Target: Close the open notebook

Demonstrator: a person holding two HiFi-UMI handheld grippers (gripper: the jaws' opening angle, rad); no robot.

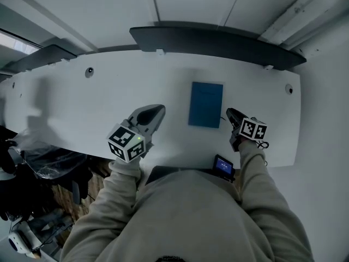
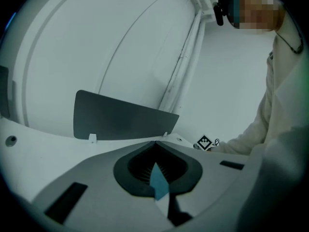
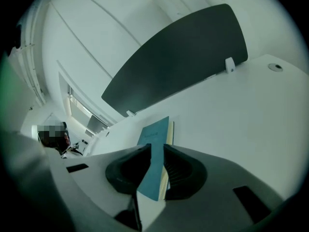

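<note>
A blue notebook (image 1: 205,103) lies closed and flat on the white desk (image 1: 76,105). My right gripper (image 1: 230,114) sits just right of its near right corner, close to the desk top. In the right gripper view the jaws (image 3: 154,151) stand a narrow slit apart, and the notebook's blue cover and cream page edges (image 3: 157,137) show through the slit; the pads do not visibly press on it. My left gripper (image 1: 158,111) hovers left of the notebook, apart from it, its tips together. In the left gripper view (image 2: 155,144) only a blue sliver (image 2: 158,183) shows behind the joined tips.
A dark curved panel (image 1: 218,42) stands along the desk's far edge. A small black device (image 1: 223,166) sits at the near edge by my right sleeve. A chair and clutter (image 1: 49,162) lie off the desk's left. Cable holes (image 1: 89,71) mark the desk top.
</note>
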